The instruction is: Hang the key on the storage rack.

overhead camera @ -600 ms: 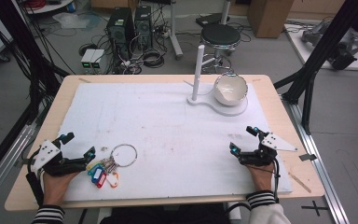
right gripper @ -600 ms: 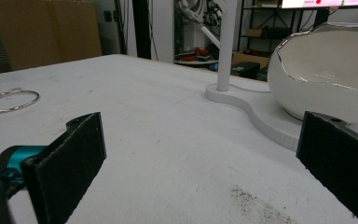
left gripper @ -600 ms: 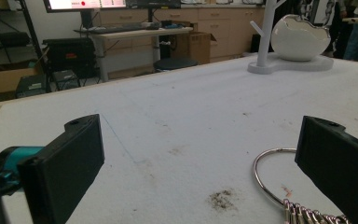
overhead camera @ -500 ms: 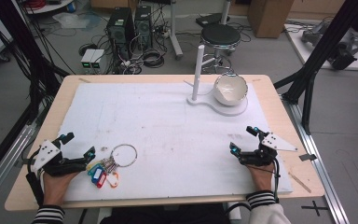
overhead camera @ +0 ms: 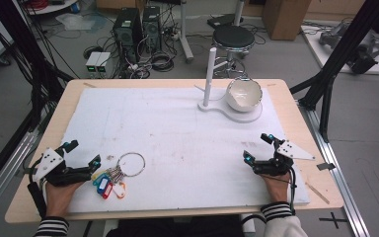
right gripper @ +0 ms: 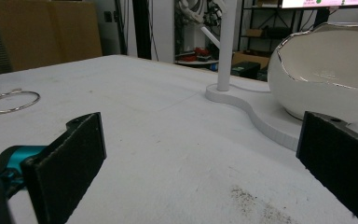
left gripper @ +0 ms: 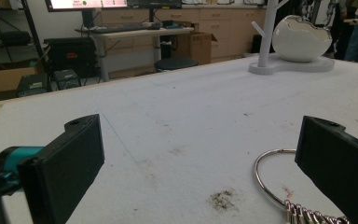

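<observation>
A large metal key ring [overhead camera: 131,163] with several keys and coloured tags [overhead camera: 109,183] lies on the white mat near the front left. My left gripper [overhead camera: 82,154] rests just left of it, open, with nothing between the jaws; the ring [left gripper: 272,175] shows by its right jaw. My right gripper [overhead camera: 259,147] rests at the front right, open and empty. A white stand with an upright post [overhead camera: 210,76] and an egg-shaped white bowl [overhead camera: 244,94] sits at the back right. From the right gripper view the bowl [right gripper: 326,70] and the ring [right gripper: 11,102] are both visible.
The white mat [overhead camera: 177,133] covers most of the wooden table [overhead camera: 49,128]. Black frame poles stand at both sides. On the floor behind the table are computer towers, cables and a stool [overhead camera: 233,37].
</observation>
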`<control>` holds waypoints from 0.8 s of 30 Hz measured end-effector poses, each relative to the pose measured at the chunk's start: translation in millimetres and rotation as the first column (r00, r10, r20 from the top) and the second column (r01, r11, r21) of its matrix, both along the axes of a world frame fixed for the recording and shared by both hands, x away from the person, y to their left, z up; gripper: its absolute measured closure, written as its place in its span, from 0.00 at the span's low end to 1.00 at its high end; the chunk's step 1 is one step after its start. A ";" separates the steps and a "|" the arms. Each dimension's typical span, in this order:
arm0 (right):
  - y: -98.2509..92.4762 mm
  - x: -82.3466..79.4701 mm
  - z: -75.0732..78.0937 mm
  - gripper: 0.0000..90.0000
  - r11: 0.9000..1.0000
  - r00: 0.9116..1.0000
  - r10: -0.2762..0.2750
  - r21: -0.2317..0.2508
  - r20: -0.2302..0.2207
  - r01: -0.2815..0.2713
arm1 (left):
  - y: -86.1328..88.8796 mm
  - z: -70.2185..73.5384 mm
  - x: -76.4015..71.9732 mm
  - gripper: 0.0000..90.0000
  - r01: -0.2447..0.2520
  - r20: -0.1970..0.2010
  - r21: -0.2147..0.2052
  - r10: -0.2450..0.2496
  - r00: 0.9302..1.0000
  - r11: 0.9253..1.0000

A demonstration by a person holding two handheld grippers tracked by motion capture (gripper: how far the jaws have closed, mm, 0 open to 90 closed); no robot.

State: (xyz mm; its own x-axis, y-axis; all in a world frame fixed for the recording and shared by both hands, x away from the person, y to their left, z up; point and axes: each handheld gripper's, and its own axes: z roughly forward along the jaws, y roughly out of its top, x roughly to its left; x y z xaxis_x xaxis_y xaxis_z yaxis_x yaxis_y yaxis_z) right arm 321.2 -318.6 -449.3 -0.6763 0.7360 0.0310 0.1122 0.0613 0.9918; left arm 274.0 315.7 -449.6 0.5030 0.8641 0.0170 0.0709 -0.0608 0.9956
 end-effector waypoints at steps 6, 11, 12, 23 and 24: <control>-0.3 0.7 -0.2 0.01 1.000 1.000 0.001 0.000 0.007 -0.001 | 0.3 0.0 0.2 0.02 0.002 -0.001 -0.008 -0.002 1.000 1.000; -0.5 0.9 -0.2 0.01 1.000 1.000 -0.004 -0.001 0.009 0.004 | 2.2 0.9 2.7 0.02 0.016 -0.022 -0.022 -0.016 1.000 1.000; -0.5 0.9 -0.2 0.01 1.000 1.000 -0.003 0.000 0.008 0.003 | 2.6 1.5 3.5 0.02 0.017 -0.023 -0.023 -0.017 1.000 1.000; -0.7 1.1 -0.2 0.01 1.000 1.000 -0.003 0.000 0.007 0.003 | 8.0 32.0 15.3 0.02 0.080 -0.022 0.016 -0.080 0.997 0.997; -0.7 1.1 -0.2 0.01 1.000 1.000 -0.002 0.000 0.007 0.002 | 8.0 36.2 17.4 0.02 0.087 -0.027 0.026 -0.087 0.996 0.996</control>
